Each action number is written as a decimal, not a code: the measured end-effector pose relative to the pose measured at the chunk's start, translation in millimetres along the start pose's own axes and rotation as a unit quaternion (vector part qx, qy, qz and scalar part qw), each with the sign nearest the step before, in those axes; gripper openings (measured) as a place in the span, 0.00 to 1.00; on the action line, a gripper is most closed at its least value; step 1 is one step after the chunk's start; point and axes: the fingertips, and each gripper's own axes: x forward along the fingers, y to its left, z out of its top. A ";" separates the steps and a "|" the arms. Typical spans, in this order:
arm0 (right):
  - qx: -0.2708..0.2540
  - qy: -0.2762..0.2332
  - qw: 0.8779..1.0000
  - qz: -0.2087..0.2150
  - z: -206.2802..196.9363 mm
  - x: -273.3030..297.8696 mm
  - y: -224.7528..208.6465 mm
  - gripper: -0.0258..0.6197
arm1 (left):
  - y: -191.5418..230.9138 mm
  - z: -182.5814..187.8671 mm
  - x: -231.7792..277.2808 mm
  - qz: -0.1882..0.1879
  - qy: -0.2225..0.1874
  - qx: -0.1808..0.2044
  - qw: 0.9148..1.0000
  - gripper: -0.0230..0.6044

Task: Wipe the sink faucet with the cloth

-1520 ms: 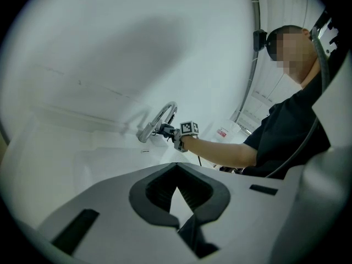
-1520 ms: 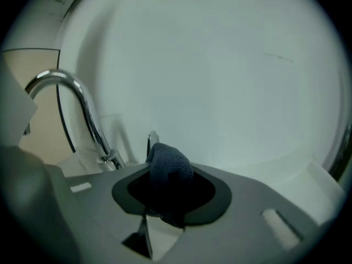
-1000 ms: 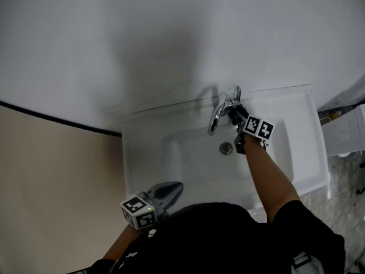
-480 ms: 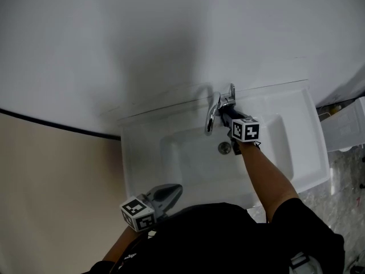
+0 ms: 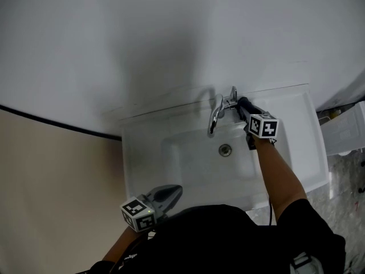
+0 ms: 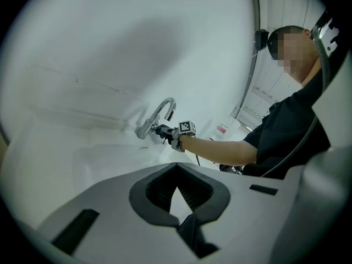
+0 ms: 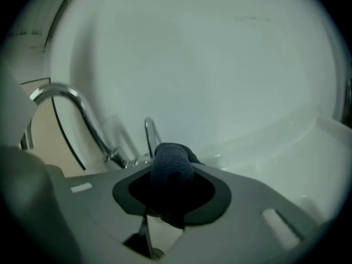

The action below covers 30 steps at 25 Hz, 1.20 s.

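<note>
The dark cloth (image 7: 171, 164) is pinched in the right gripper (image 5: 242, 106), just right of the chrome faucet (image 5: 215, 116), which stands at the far edge of the white sink (image 5: 142, 153). The left gripper (image 5: 175, 189) hovers at the sink's near rim, its jaws pressed together on nothing.

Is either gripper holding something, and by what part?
The right gripper pinches a dark cloth by a bunched fold, its wad poking out near the faucet. The left gripper holds nothing.
</note>
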 end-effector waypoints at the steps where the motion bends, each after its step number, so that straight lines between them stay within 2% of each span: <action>1: 0.004 -0.020 1.000 -0.003 18.0 -5.6 -6.1 0.21 | 0.1 1.1 0.5 -0.001 0.000 0.000 1.000 0.02; 3: 0.008 -0.046 0.999 0.003 52.2 -6.9 -6.8 0.21 | 0.6 2.6 0.8 -0.002 -0.001 -0.001 1.000 0.02; 5: -0.009 -0.029 0.999 0.034 66.2 1.9 12.6 0.21 | -1.4 2.6 1.6 -0.003 -0.002 0.002 1.000 0.03; 8: -0.043 0.000 0.997 0.064 63.3 8.9 38.6 0.21 | -5.0 3.3 0.7 -0.008 -0.006 -0.001 1.000 0.02; 12: -0.137 0.025 0.988 0.064 57.1 10.1 56.0 0.21 | 1.0 2.9 -0.8 -0.003 -0.007 -0.008 1.000 0.02; 14: -0.146 0.032 0.986 0.075 57.2 8.1 57.6 0.21 | 0.2 2.7 1.9 -0.004 -0.005 -0.005 1.000 0.02; 16: -0.120 0.022 0.989 0.082 55.4 1.7 54.4 0.21 | -2.4 3.8 5.0 -0.007 -0.006 0.000 1.000 0.02; 18: -0.053 0.004 0.996 0.067 42.5 -6.6 41.8 0.21 | -4.0 6.4 6.1 -0.007 -0.009 0.004 1.000 0.02; 21: 0.029 0.027 0.999 0.036 -7.1 -8.5 24.9 0.21 | -3.5 8.7 2.0 -0.004 -0.011 -0.003 1.000 0.02; 25: 0.047 0.069 0.996 0.033 -38.8 18.8 35.7 0.21 | 4.2 3.0 -0.6 0.007 -0.002 -0.009 1.000 0.02; 27: 0.053 0.086 0.994 0.047 -46.4 29.2 48.2 0.22 | 5.4 -1.1 1.9 0.012 0.003 -0.006 1.000 0.02; 30: 0.033 0.099 0.992 0.075 -53.7 36.0 71.2 0.22 | -0.1 -2.4 8.9 0.012 0.011 0.000 1.000 0.02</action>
